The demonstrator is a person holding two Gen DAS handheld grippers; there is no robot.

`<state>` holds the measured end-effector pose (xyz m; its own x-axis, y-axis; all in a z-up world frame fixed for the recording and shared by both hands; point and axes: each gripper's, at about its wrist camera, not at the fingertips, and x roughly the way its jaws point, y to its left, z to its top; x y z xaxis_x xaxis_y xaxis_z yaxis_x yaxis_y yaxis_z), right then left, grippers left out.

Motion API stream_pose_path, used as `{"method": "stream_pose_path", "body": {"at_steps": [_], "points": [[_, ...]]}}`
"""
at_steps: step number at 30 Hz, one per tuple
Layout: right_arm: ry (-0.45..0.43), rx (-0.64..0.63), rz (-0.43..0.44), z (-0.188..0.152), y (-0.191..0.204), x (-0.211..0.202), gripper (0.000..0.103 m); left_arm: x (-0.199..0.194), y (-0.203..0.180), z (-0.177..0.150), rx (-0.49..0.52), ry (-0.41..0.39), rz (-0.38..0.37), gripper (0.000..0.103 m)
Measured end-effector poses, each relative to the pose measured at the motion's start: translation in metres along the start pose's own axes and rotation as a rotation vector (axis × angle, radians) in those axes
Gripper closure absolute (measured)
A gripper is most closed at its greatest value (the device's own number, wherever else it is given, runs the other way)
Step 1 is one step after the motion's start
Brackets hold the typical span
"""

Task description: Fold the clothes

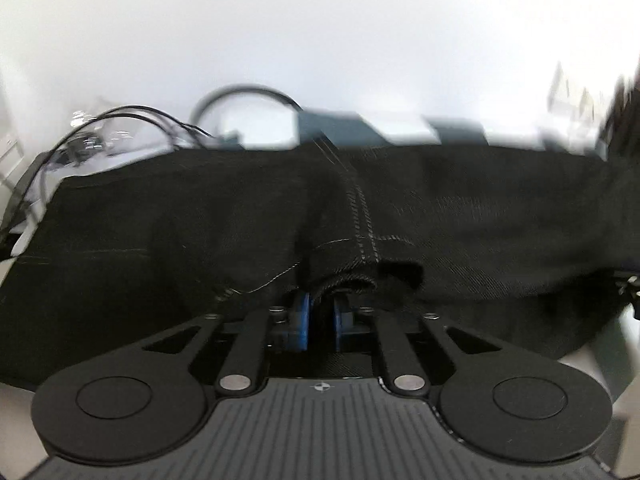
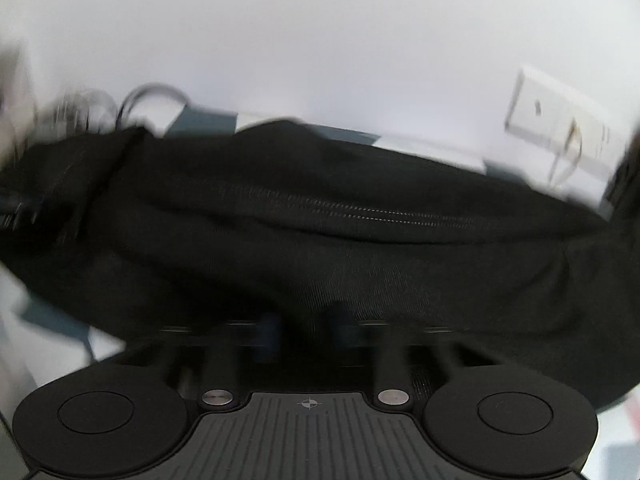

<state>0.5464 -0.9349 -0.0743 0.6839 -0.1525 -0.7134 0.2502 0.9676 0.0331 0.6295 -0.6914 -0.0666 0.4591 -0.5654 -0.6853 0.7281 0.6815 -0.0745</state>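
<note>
From my left wrist camera I see the left gripper (image 1: 320,312) with its blue-padded fingers (image 1: 301,316) pinching a bunched fold of the black denim garment with pale double stitching (image 1: 460,216). The cloth rises out of the jaws and spreads wide across the view, a stitched seam (image 1: 362,208) running up from the pinched fold towards the far edge. Behind the garment I make out a teal-and-white checked surface (image 1: 332,124) and a loop of black cable (image 1: 244,96) against a plain white wall (image 1: 320,20).

From my right wrist camera the picture is blurred. The right gripper (image 2: 304,328) has its fingers close together with the same black garment (image 2: 320,264) between them, so I read it as clamped on the cloth. The fabric drapes across the whole middle of the view, a long double-stitched seam (image 2: 360,212) running sideways. Beyond it lie the checked surface (image 2: 208,124), a cable loop (image 2: 154,100) and a white box-like object (image 2: 560,120), too smeared to identify.
</note>
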Motion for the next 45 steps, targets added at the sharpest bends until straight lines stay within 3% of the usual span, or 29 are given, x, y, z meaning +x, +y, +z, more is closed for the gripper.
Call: {"method": "stream_pose_path", "body": {"at_steps": [7,9,11,12,13,14,16,18,21,25,28,32,37,41,45], "points": [[-0.194,0.260,-0.029,0.040,-0.032,-0.044,0.099,-0.069,0.092,0.039,-0.238,-0.165,0.080,0.093],[-0.178,0.349,-0.015,0.043,-0.039,-0.046,0.099,-0.079,0.113,0.045,-0.283,-0.165,0.112,0.093],[-0.108,0.427,0.004,0.040,-0.045,-0.042,0.096,-0.078,0.118,0.043,-0.304,-0.142,0.169,0.089],[-0.065,0.466,0.014,0.036,-0.045,-0.041,0.088,-0.077,0.119,0.042,-0.310,-0.126,0.202,0.085],[-0.031,0.506,0.015,0.030,-0.044,-0.040,0.074,-0.075,0.120,0.040,-0.316,-0.110,0.235,0.074],[-0.017,0.544,0.020,0.022,-0.045,-0.039,0.069,-0.075,0.118,0.037,-0.324,-0.103,0.252,0.050],[-0.006,0.601,0.027,0.007,-0.047,-0.043,0.064,-0.077,0.110,0.029,-0.345,-0.106,0.254,0.029],[-0.013,0.639,0.032,-0.007,-0.048,-0.053,0.059,-0.078,0.098,0.021,-0.360,-0.099,0.202,0.029],[-0.020,0.729,0.031,-0.028,-0.062,-0.065,0.054,-0.076,0.070,0.009,-0.362,-0.054,0.038,0.029],[-0.023,0.930,-0.019,-0.059,-0.100,-0.071,0.049,-0.056,0.027,-0.014,-0.370,0.083,-0.162,0.029],[-0.063,1.076,-0.067,-0.082,-0.133,-0.078,0.048,-0.037,0.004,-0.031,-0.384,0.177,-0.191,0.029],[-0.177,1.180,-0.187,-0.101,-0.178,-0.090,0.042,-0.026,-0.012,-0.040,-0.402,0.225,-0.166,0.029],[-0.271,1.351,-0.230,-0.119,-0.232,-0.093,0.041,-0.025,-0.050,-0.028,-0.265,0.187,-0.165,0.029],[-0.284,1.369,-0.201,-0.118,-0.260,-0.094,0.041,-0.023,-0.121,-0.014,-0.023,0.123,-0.293,0.029],[-0.286,1.323,-0.177,-0.113,-0.274,-0.096,0.041,-0.006,-0.197,-0.012,0.243,0.145,-0.442,0.028]]}}
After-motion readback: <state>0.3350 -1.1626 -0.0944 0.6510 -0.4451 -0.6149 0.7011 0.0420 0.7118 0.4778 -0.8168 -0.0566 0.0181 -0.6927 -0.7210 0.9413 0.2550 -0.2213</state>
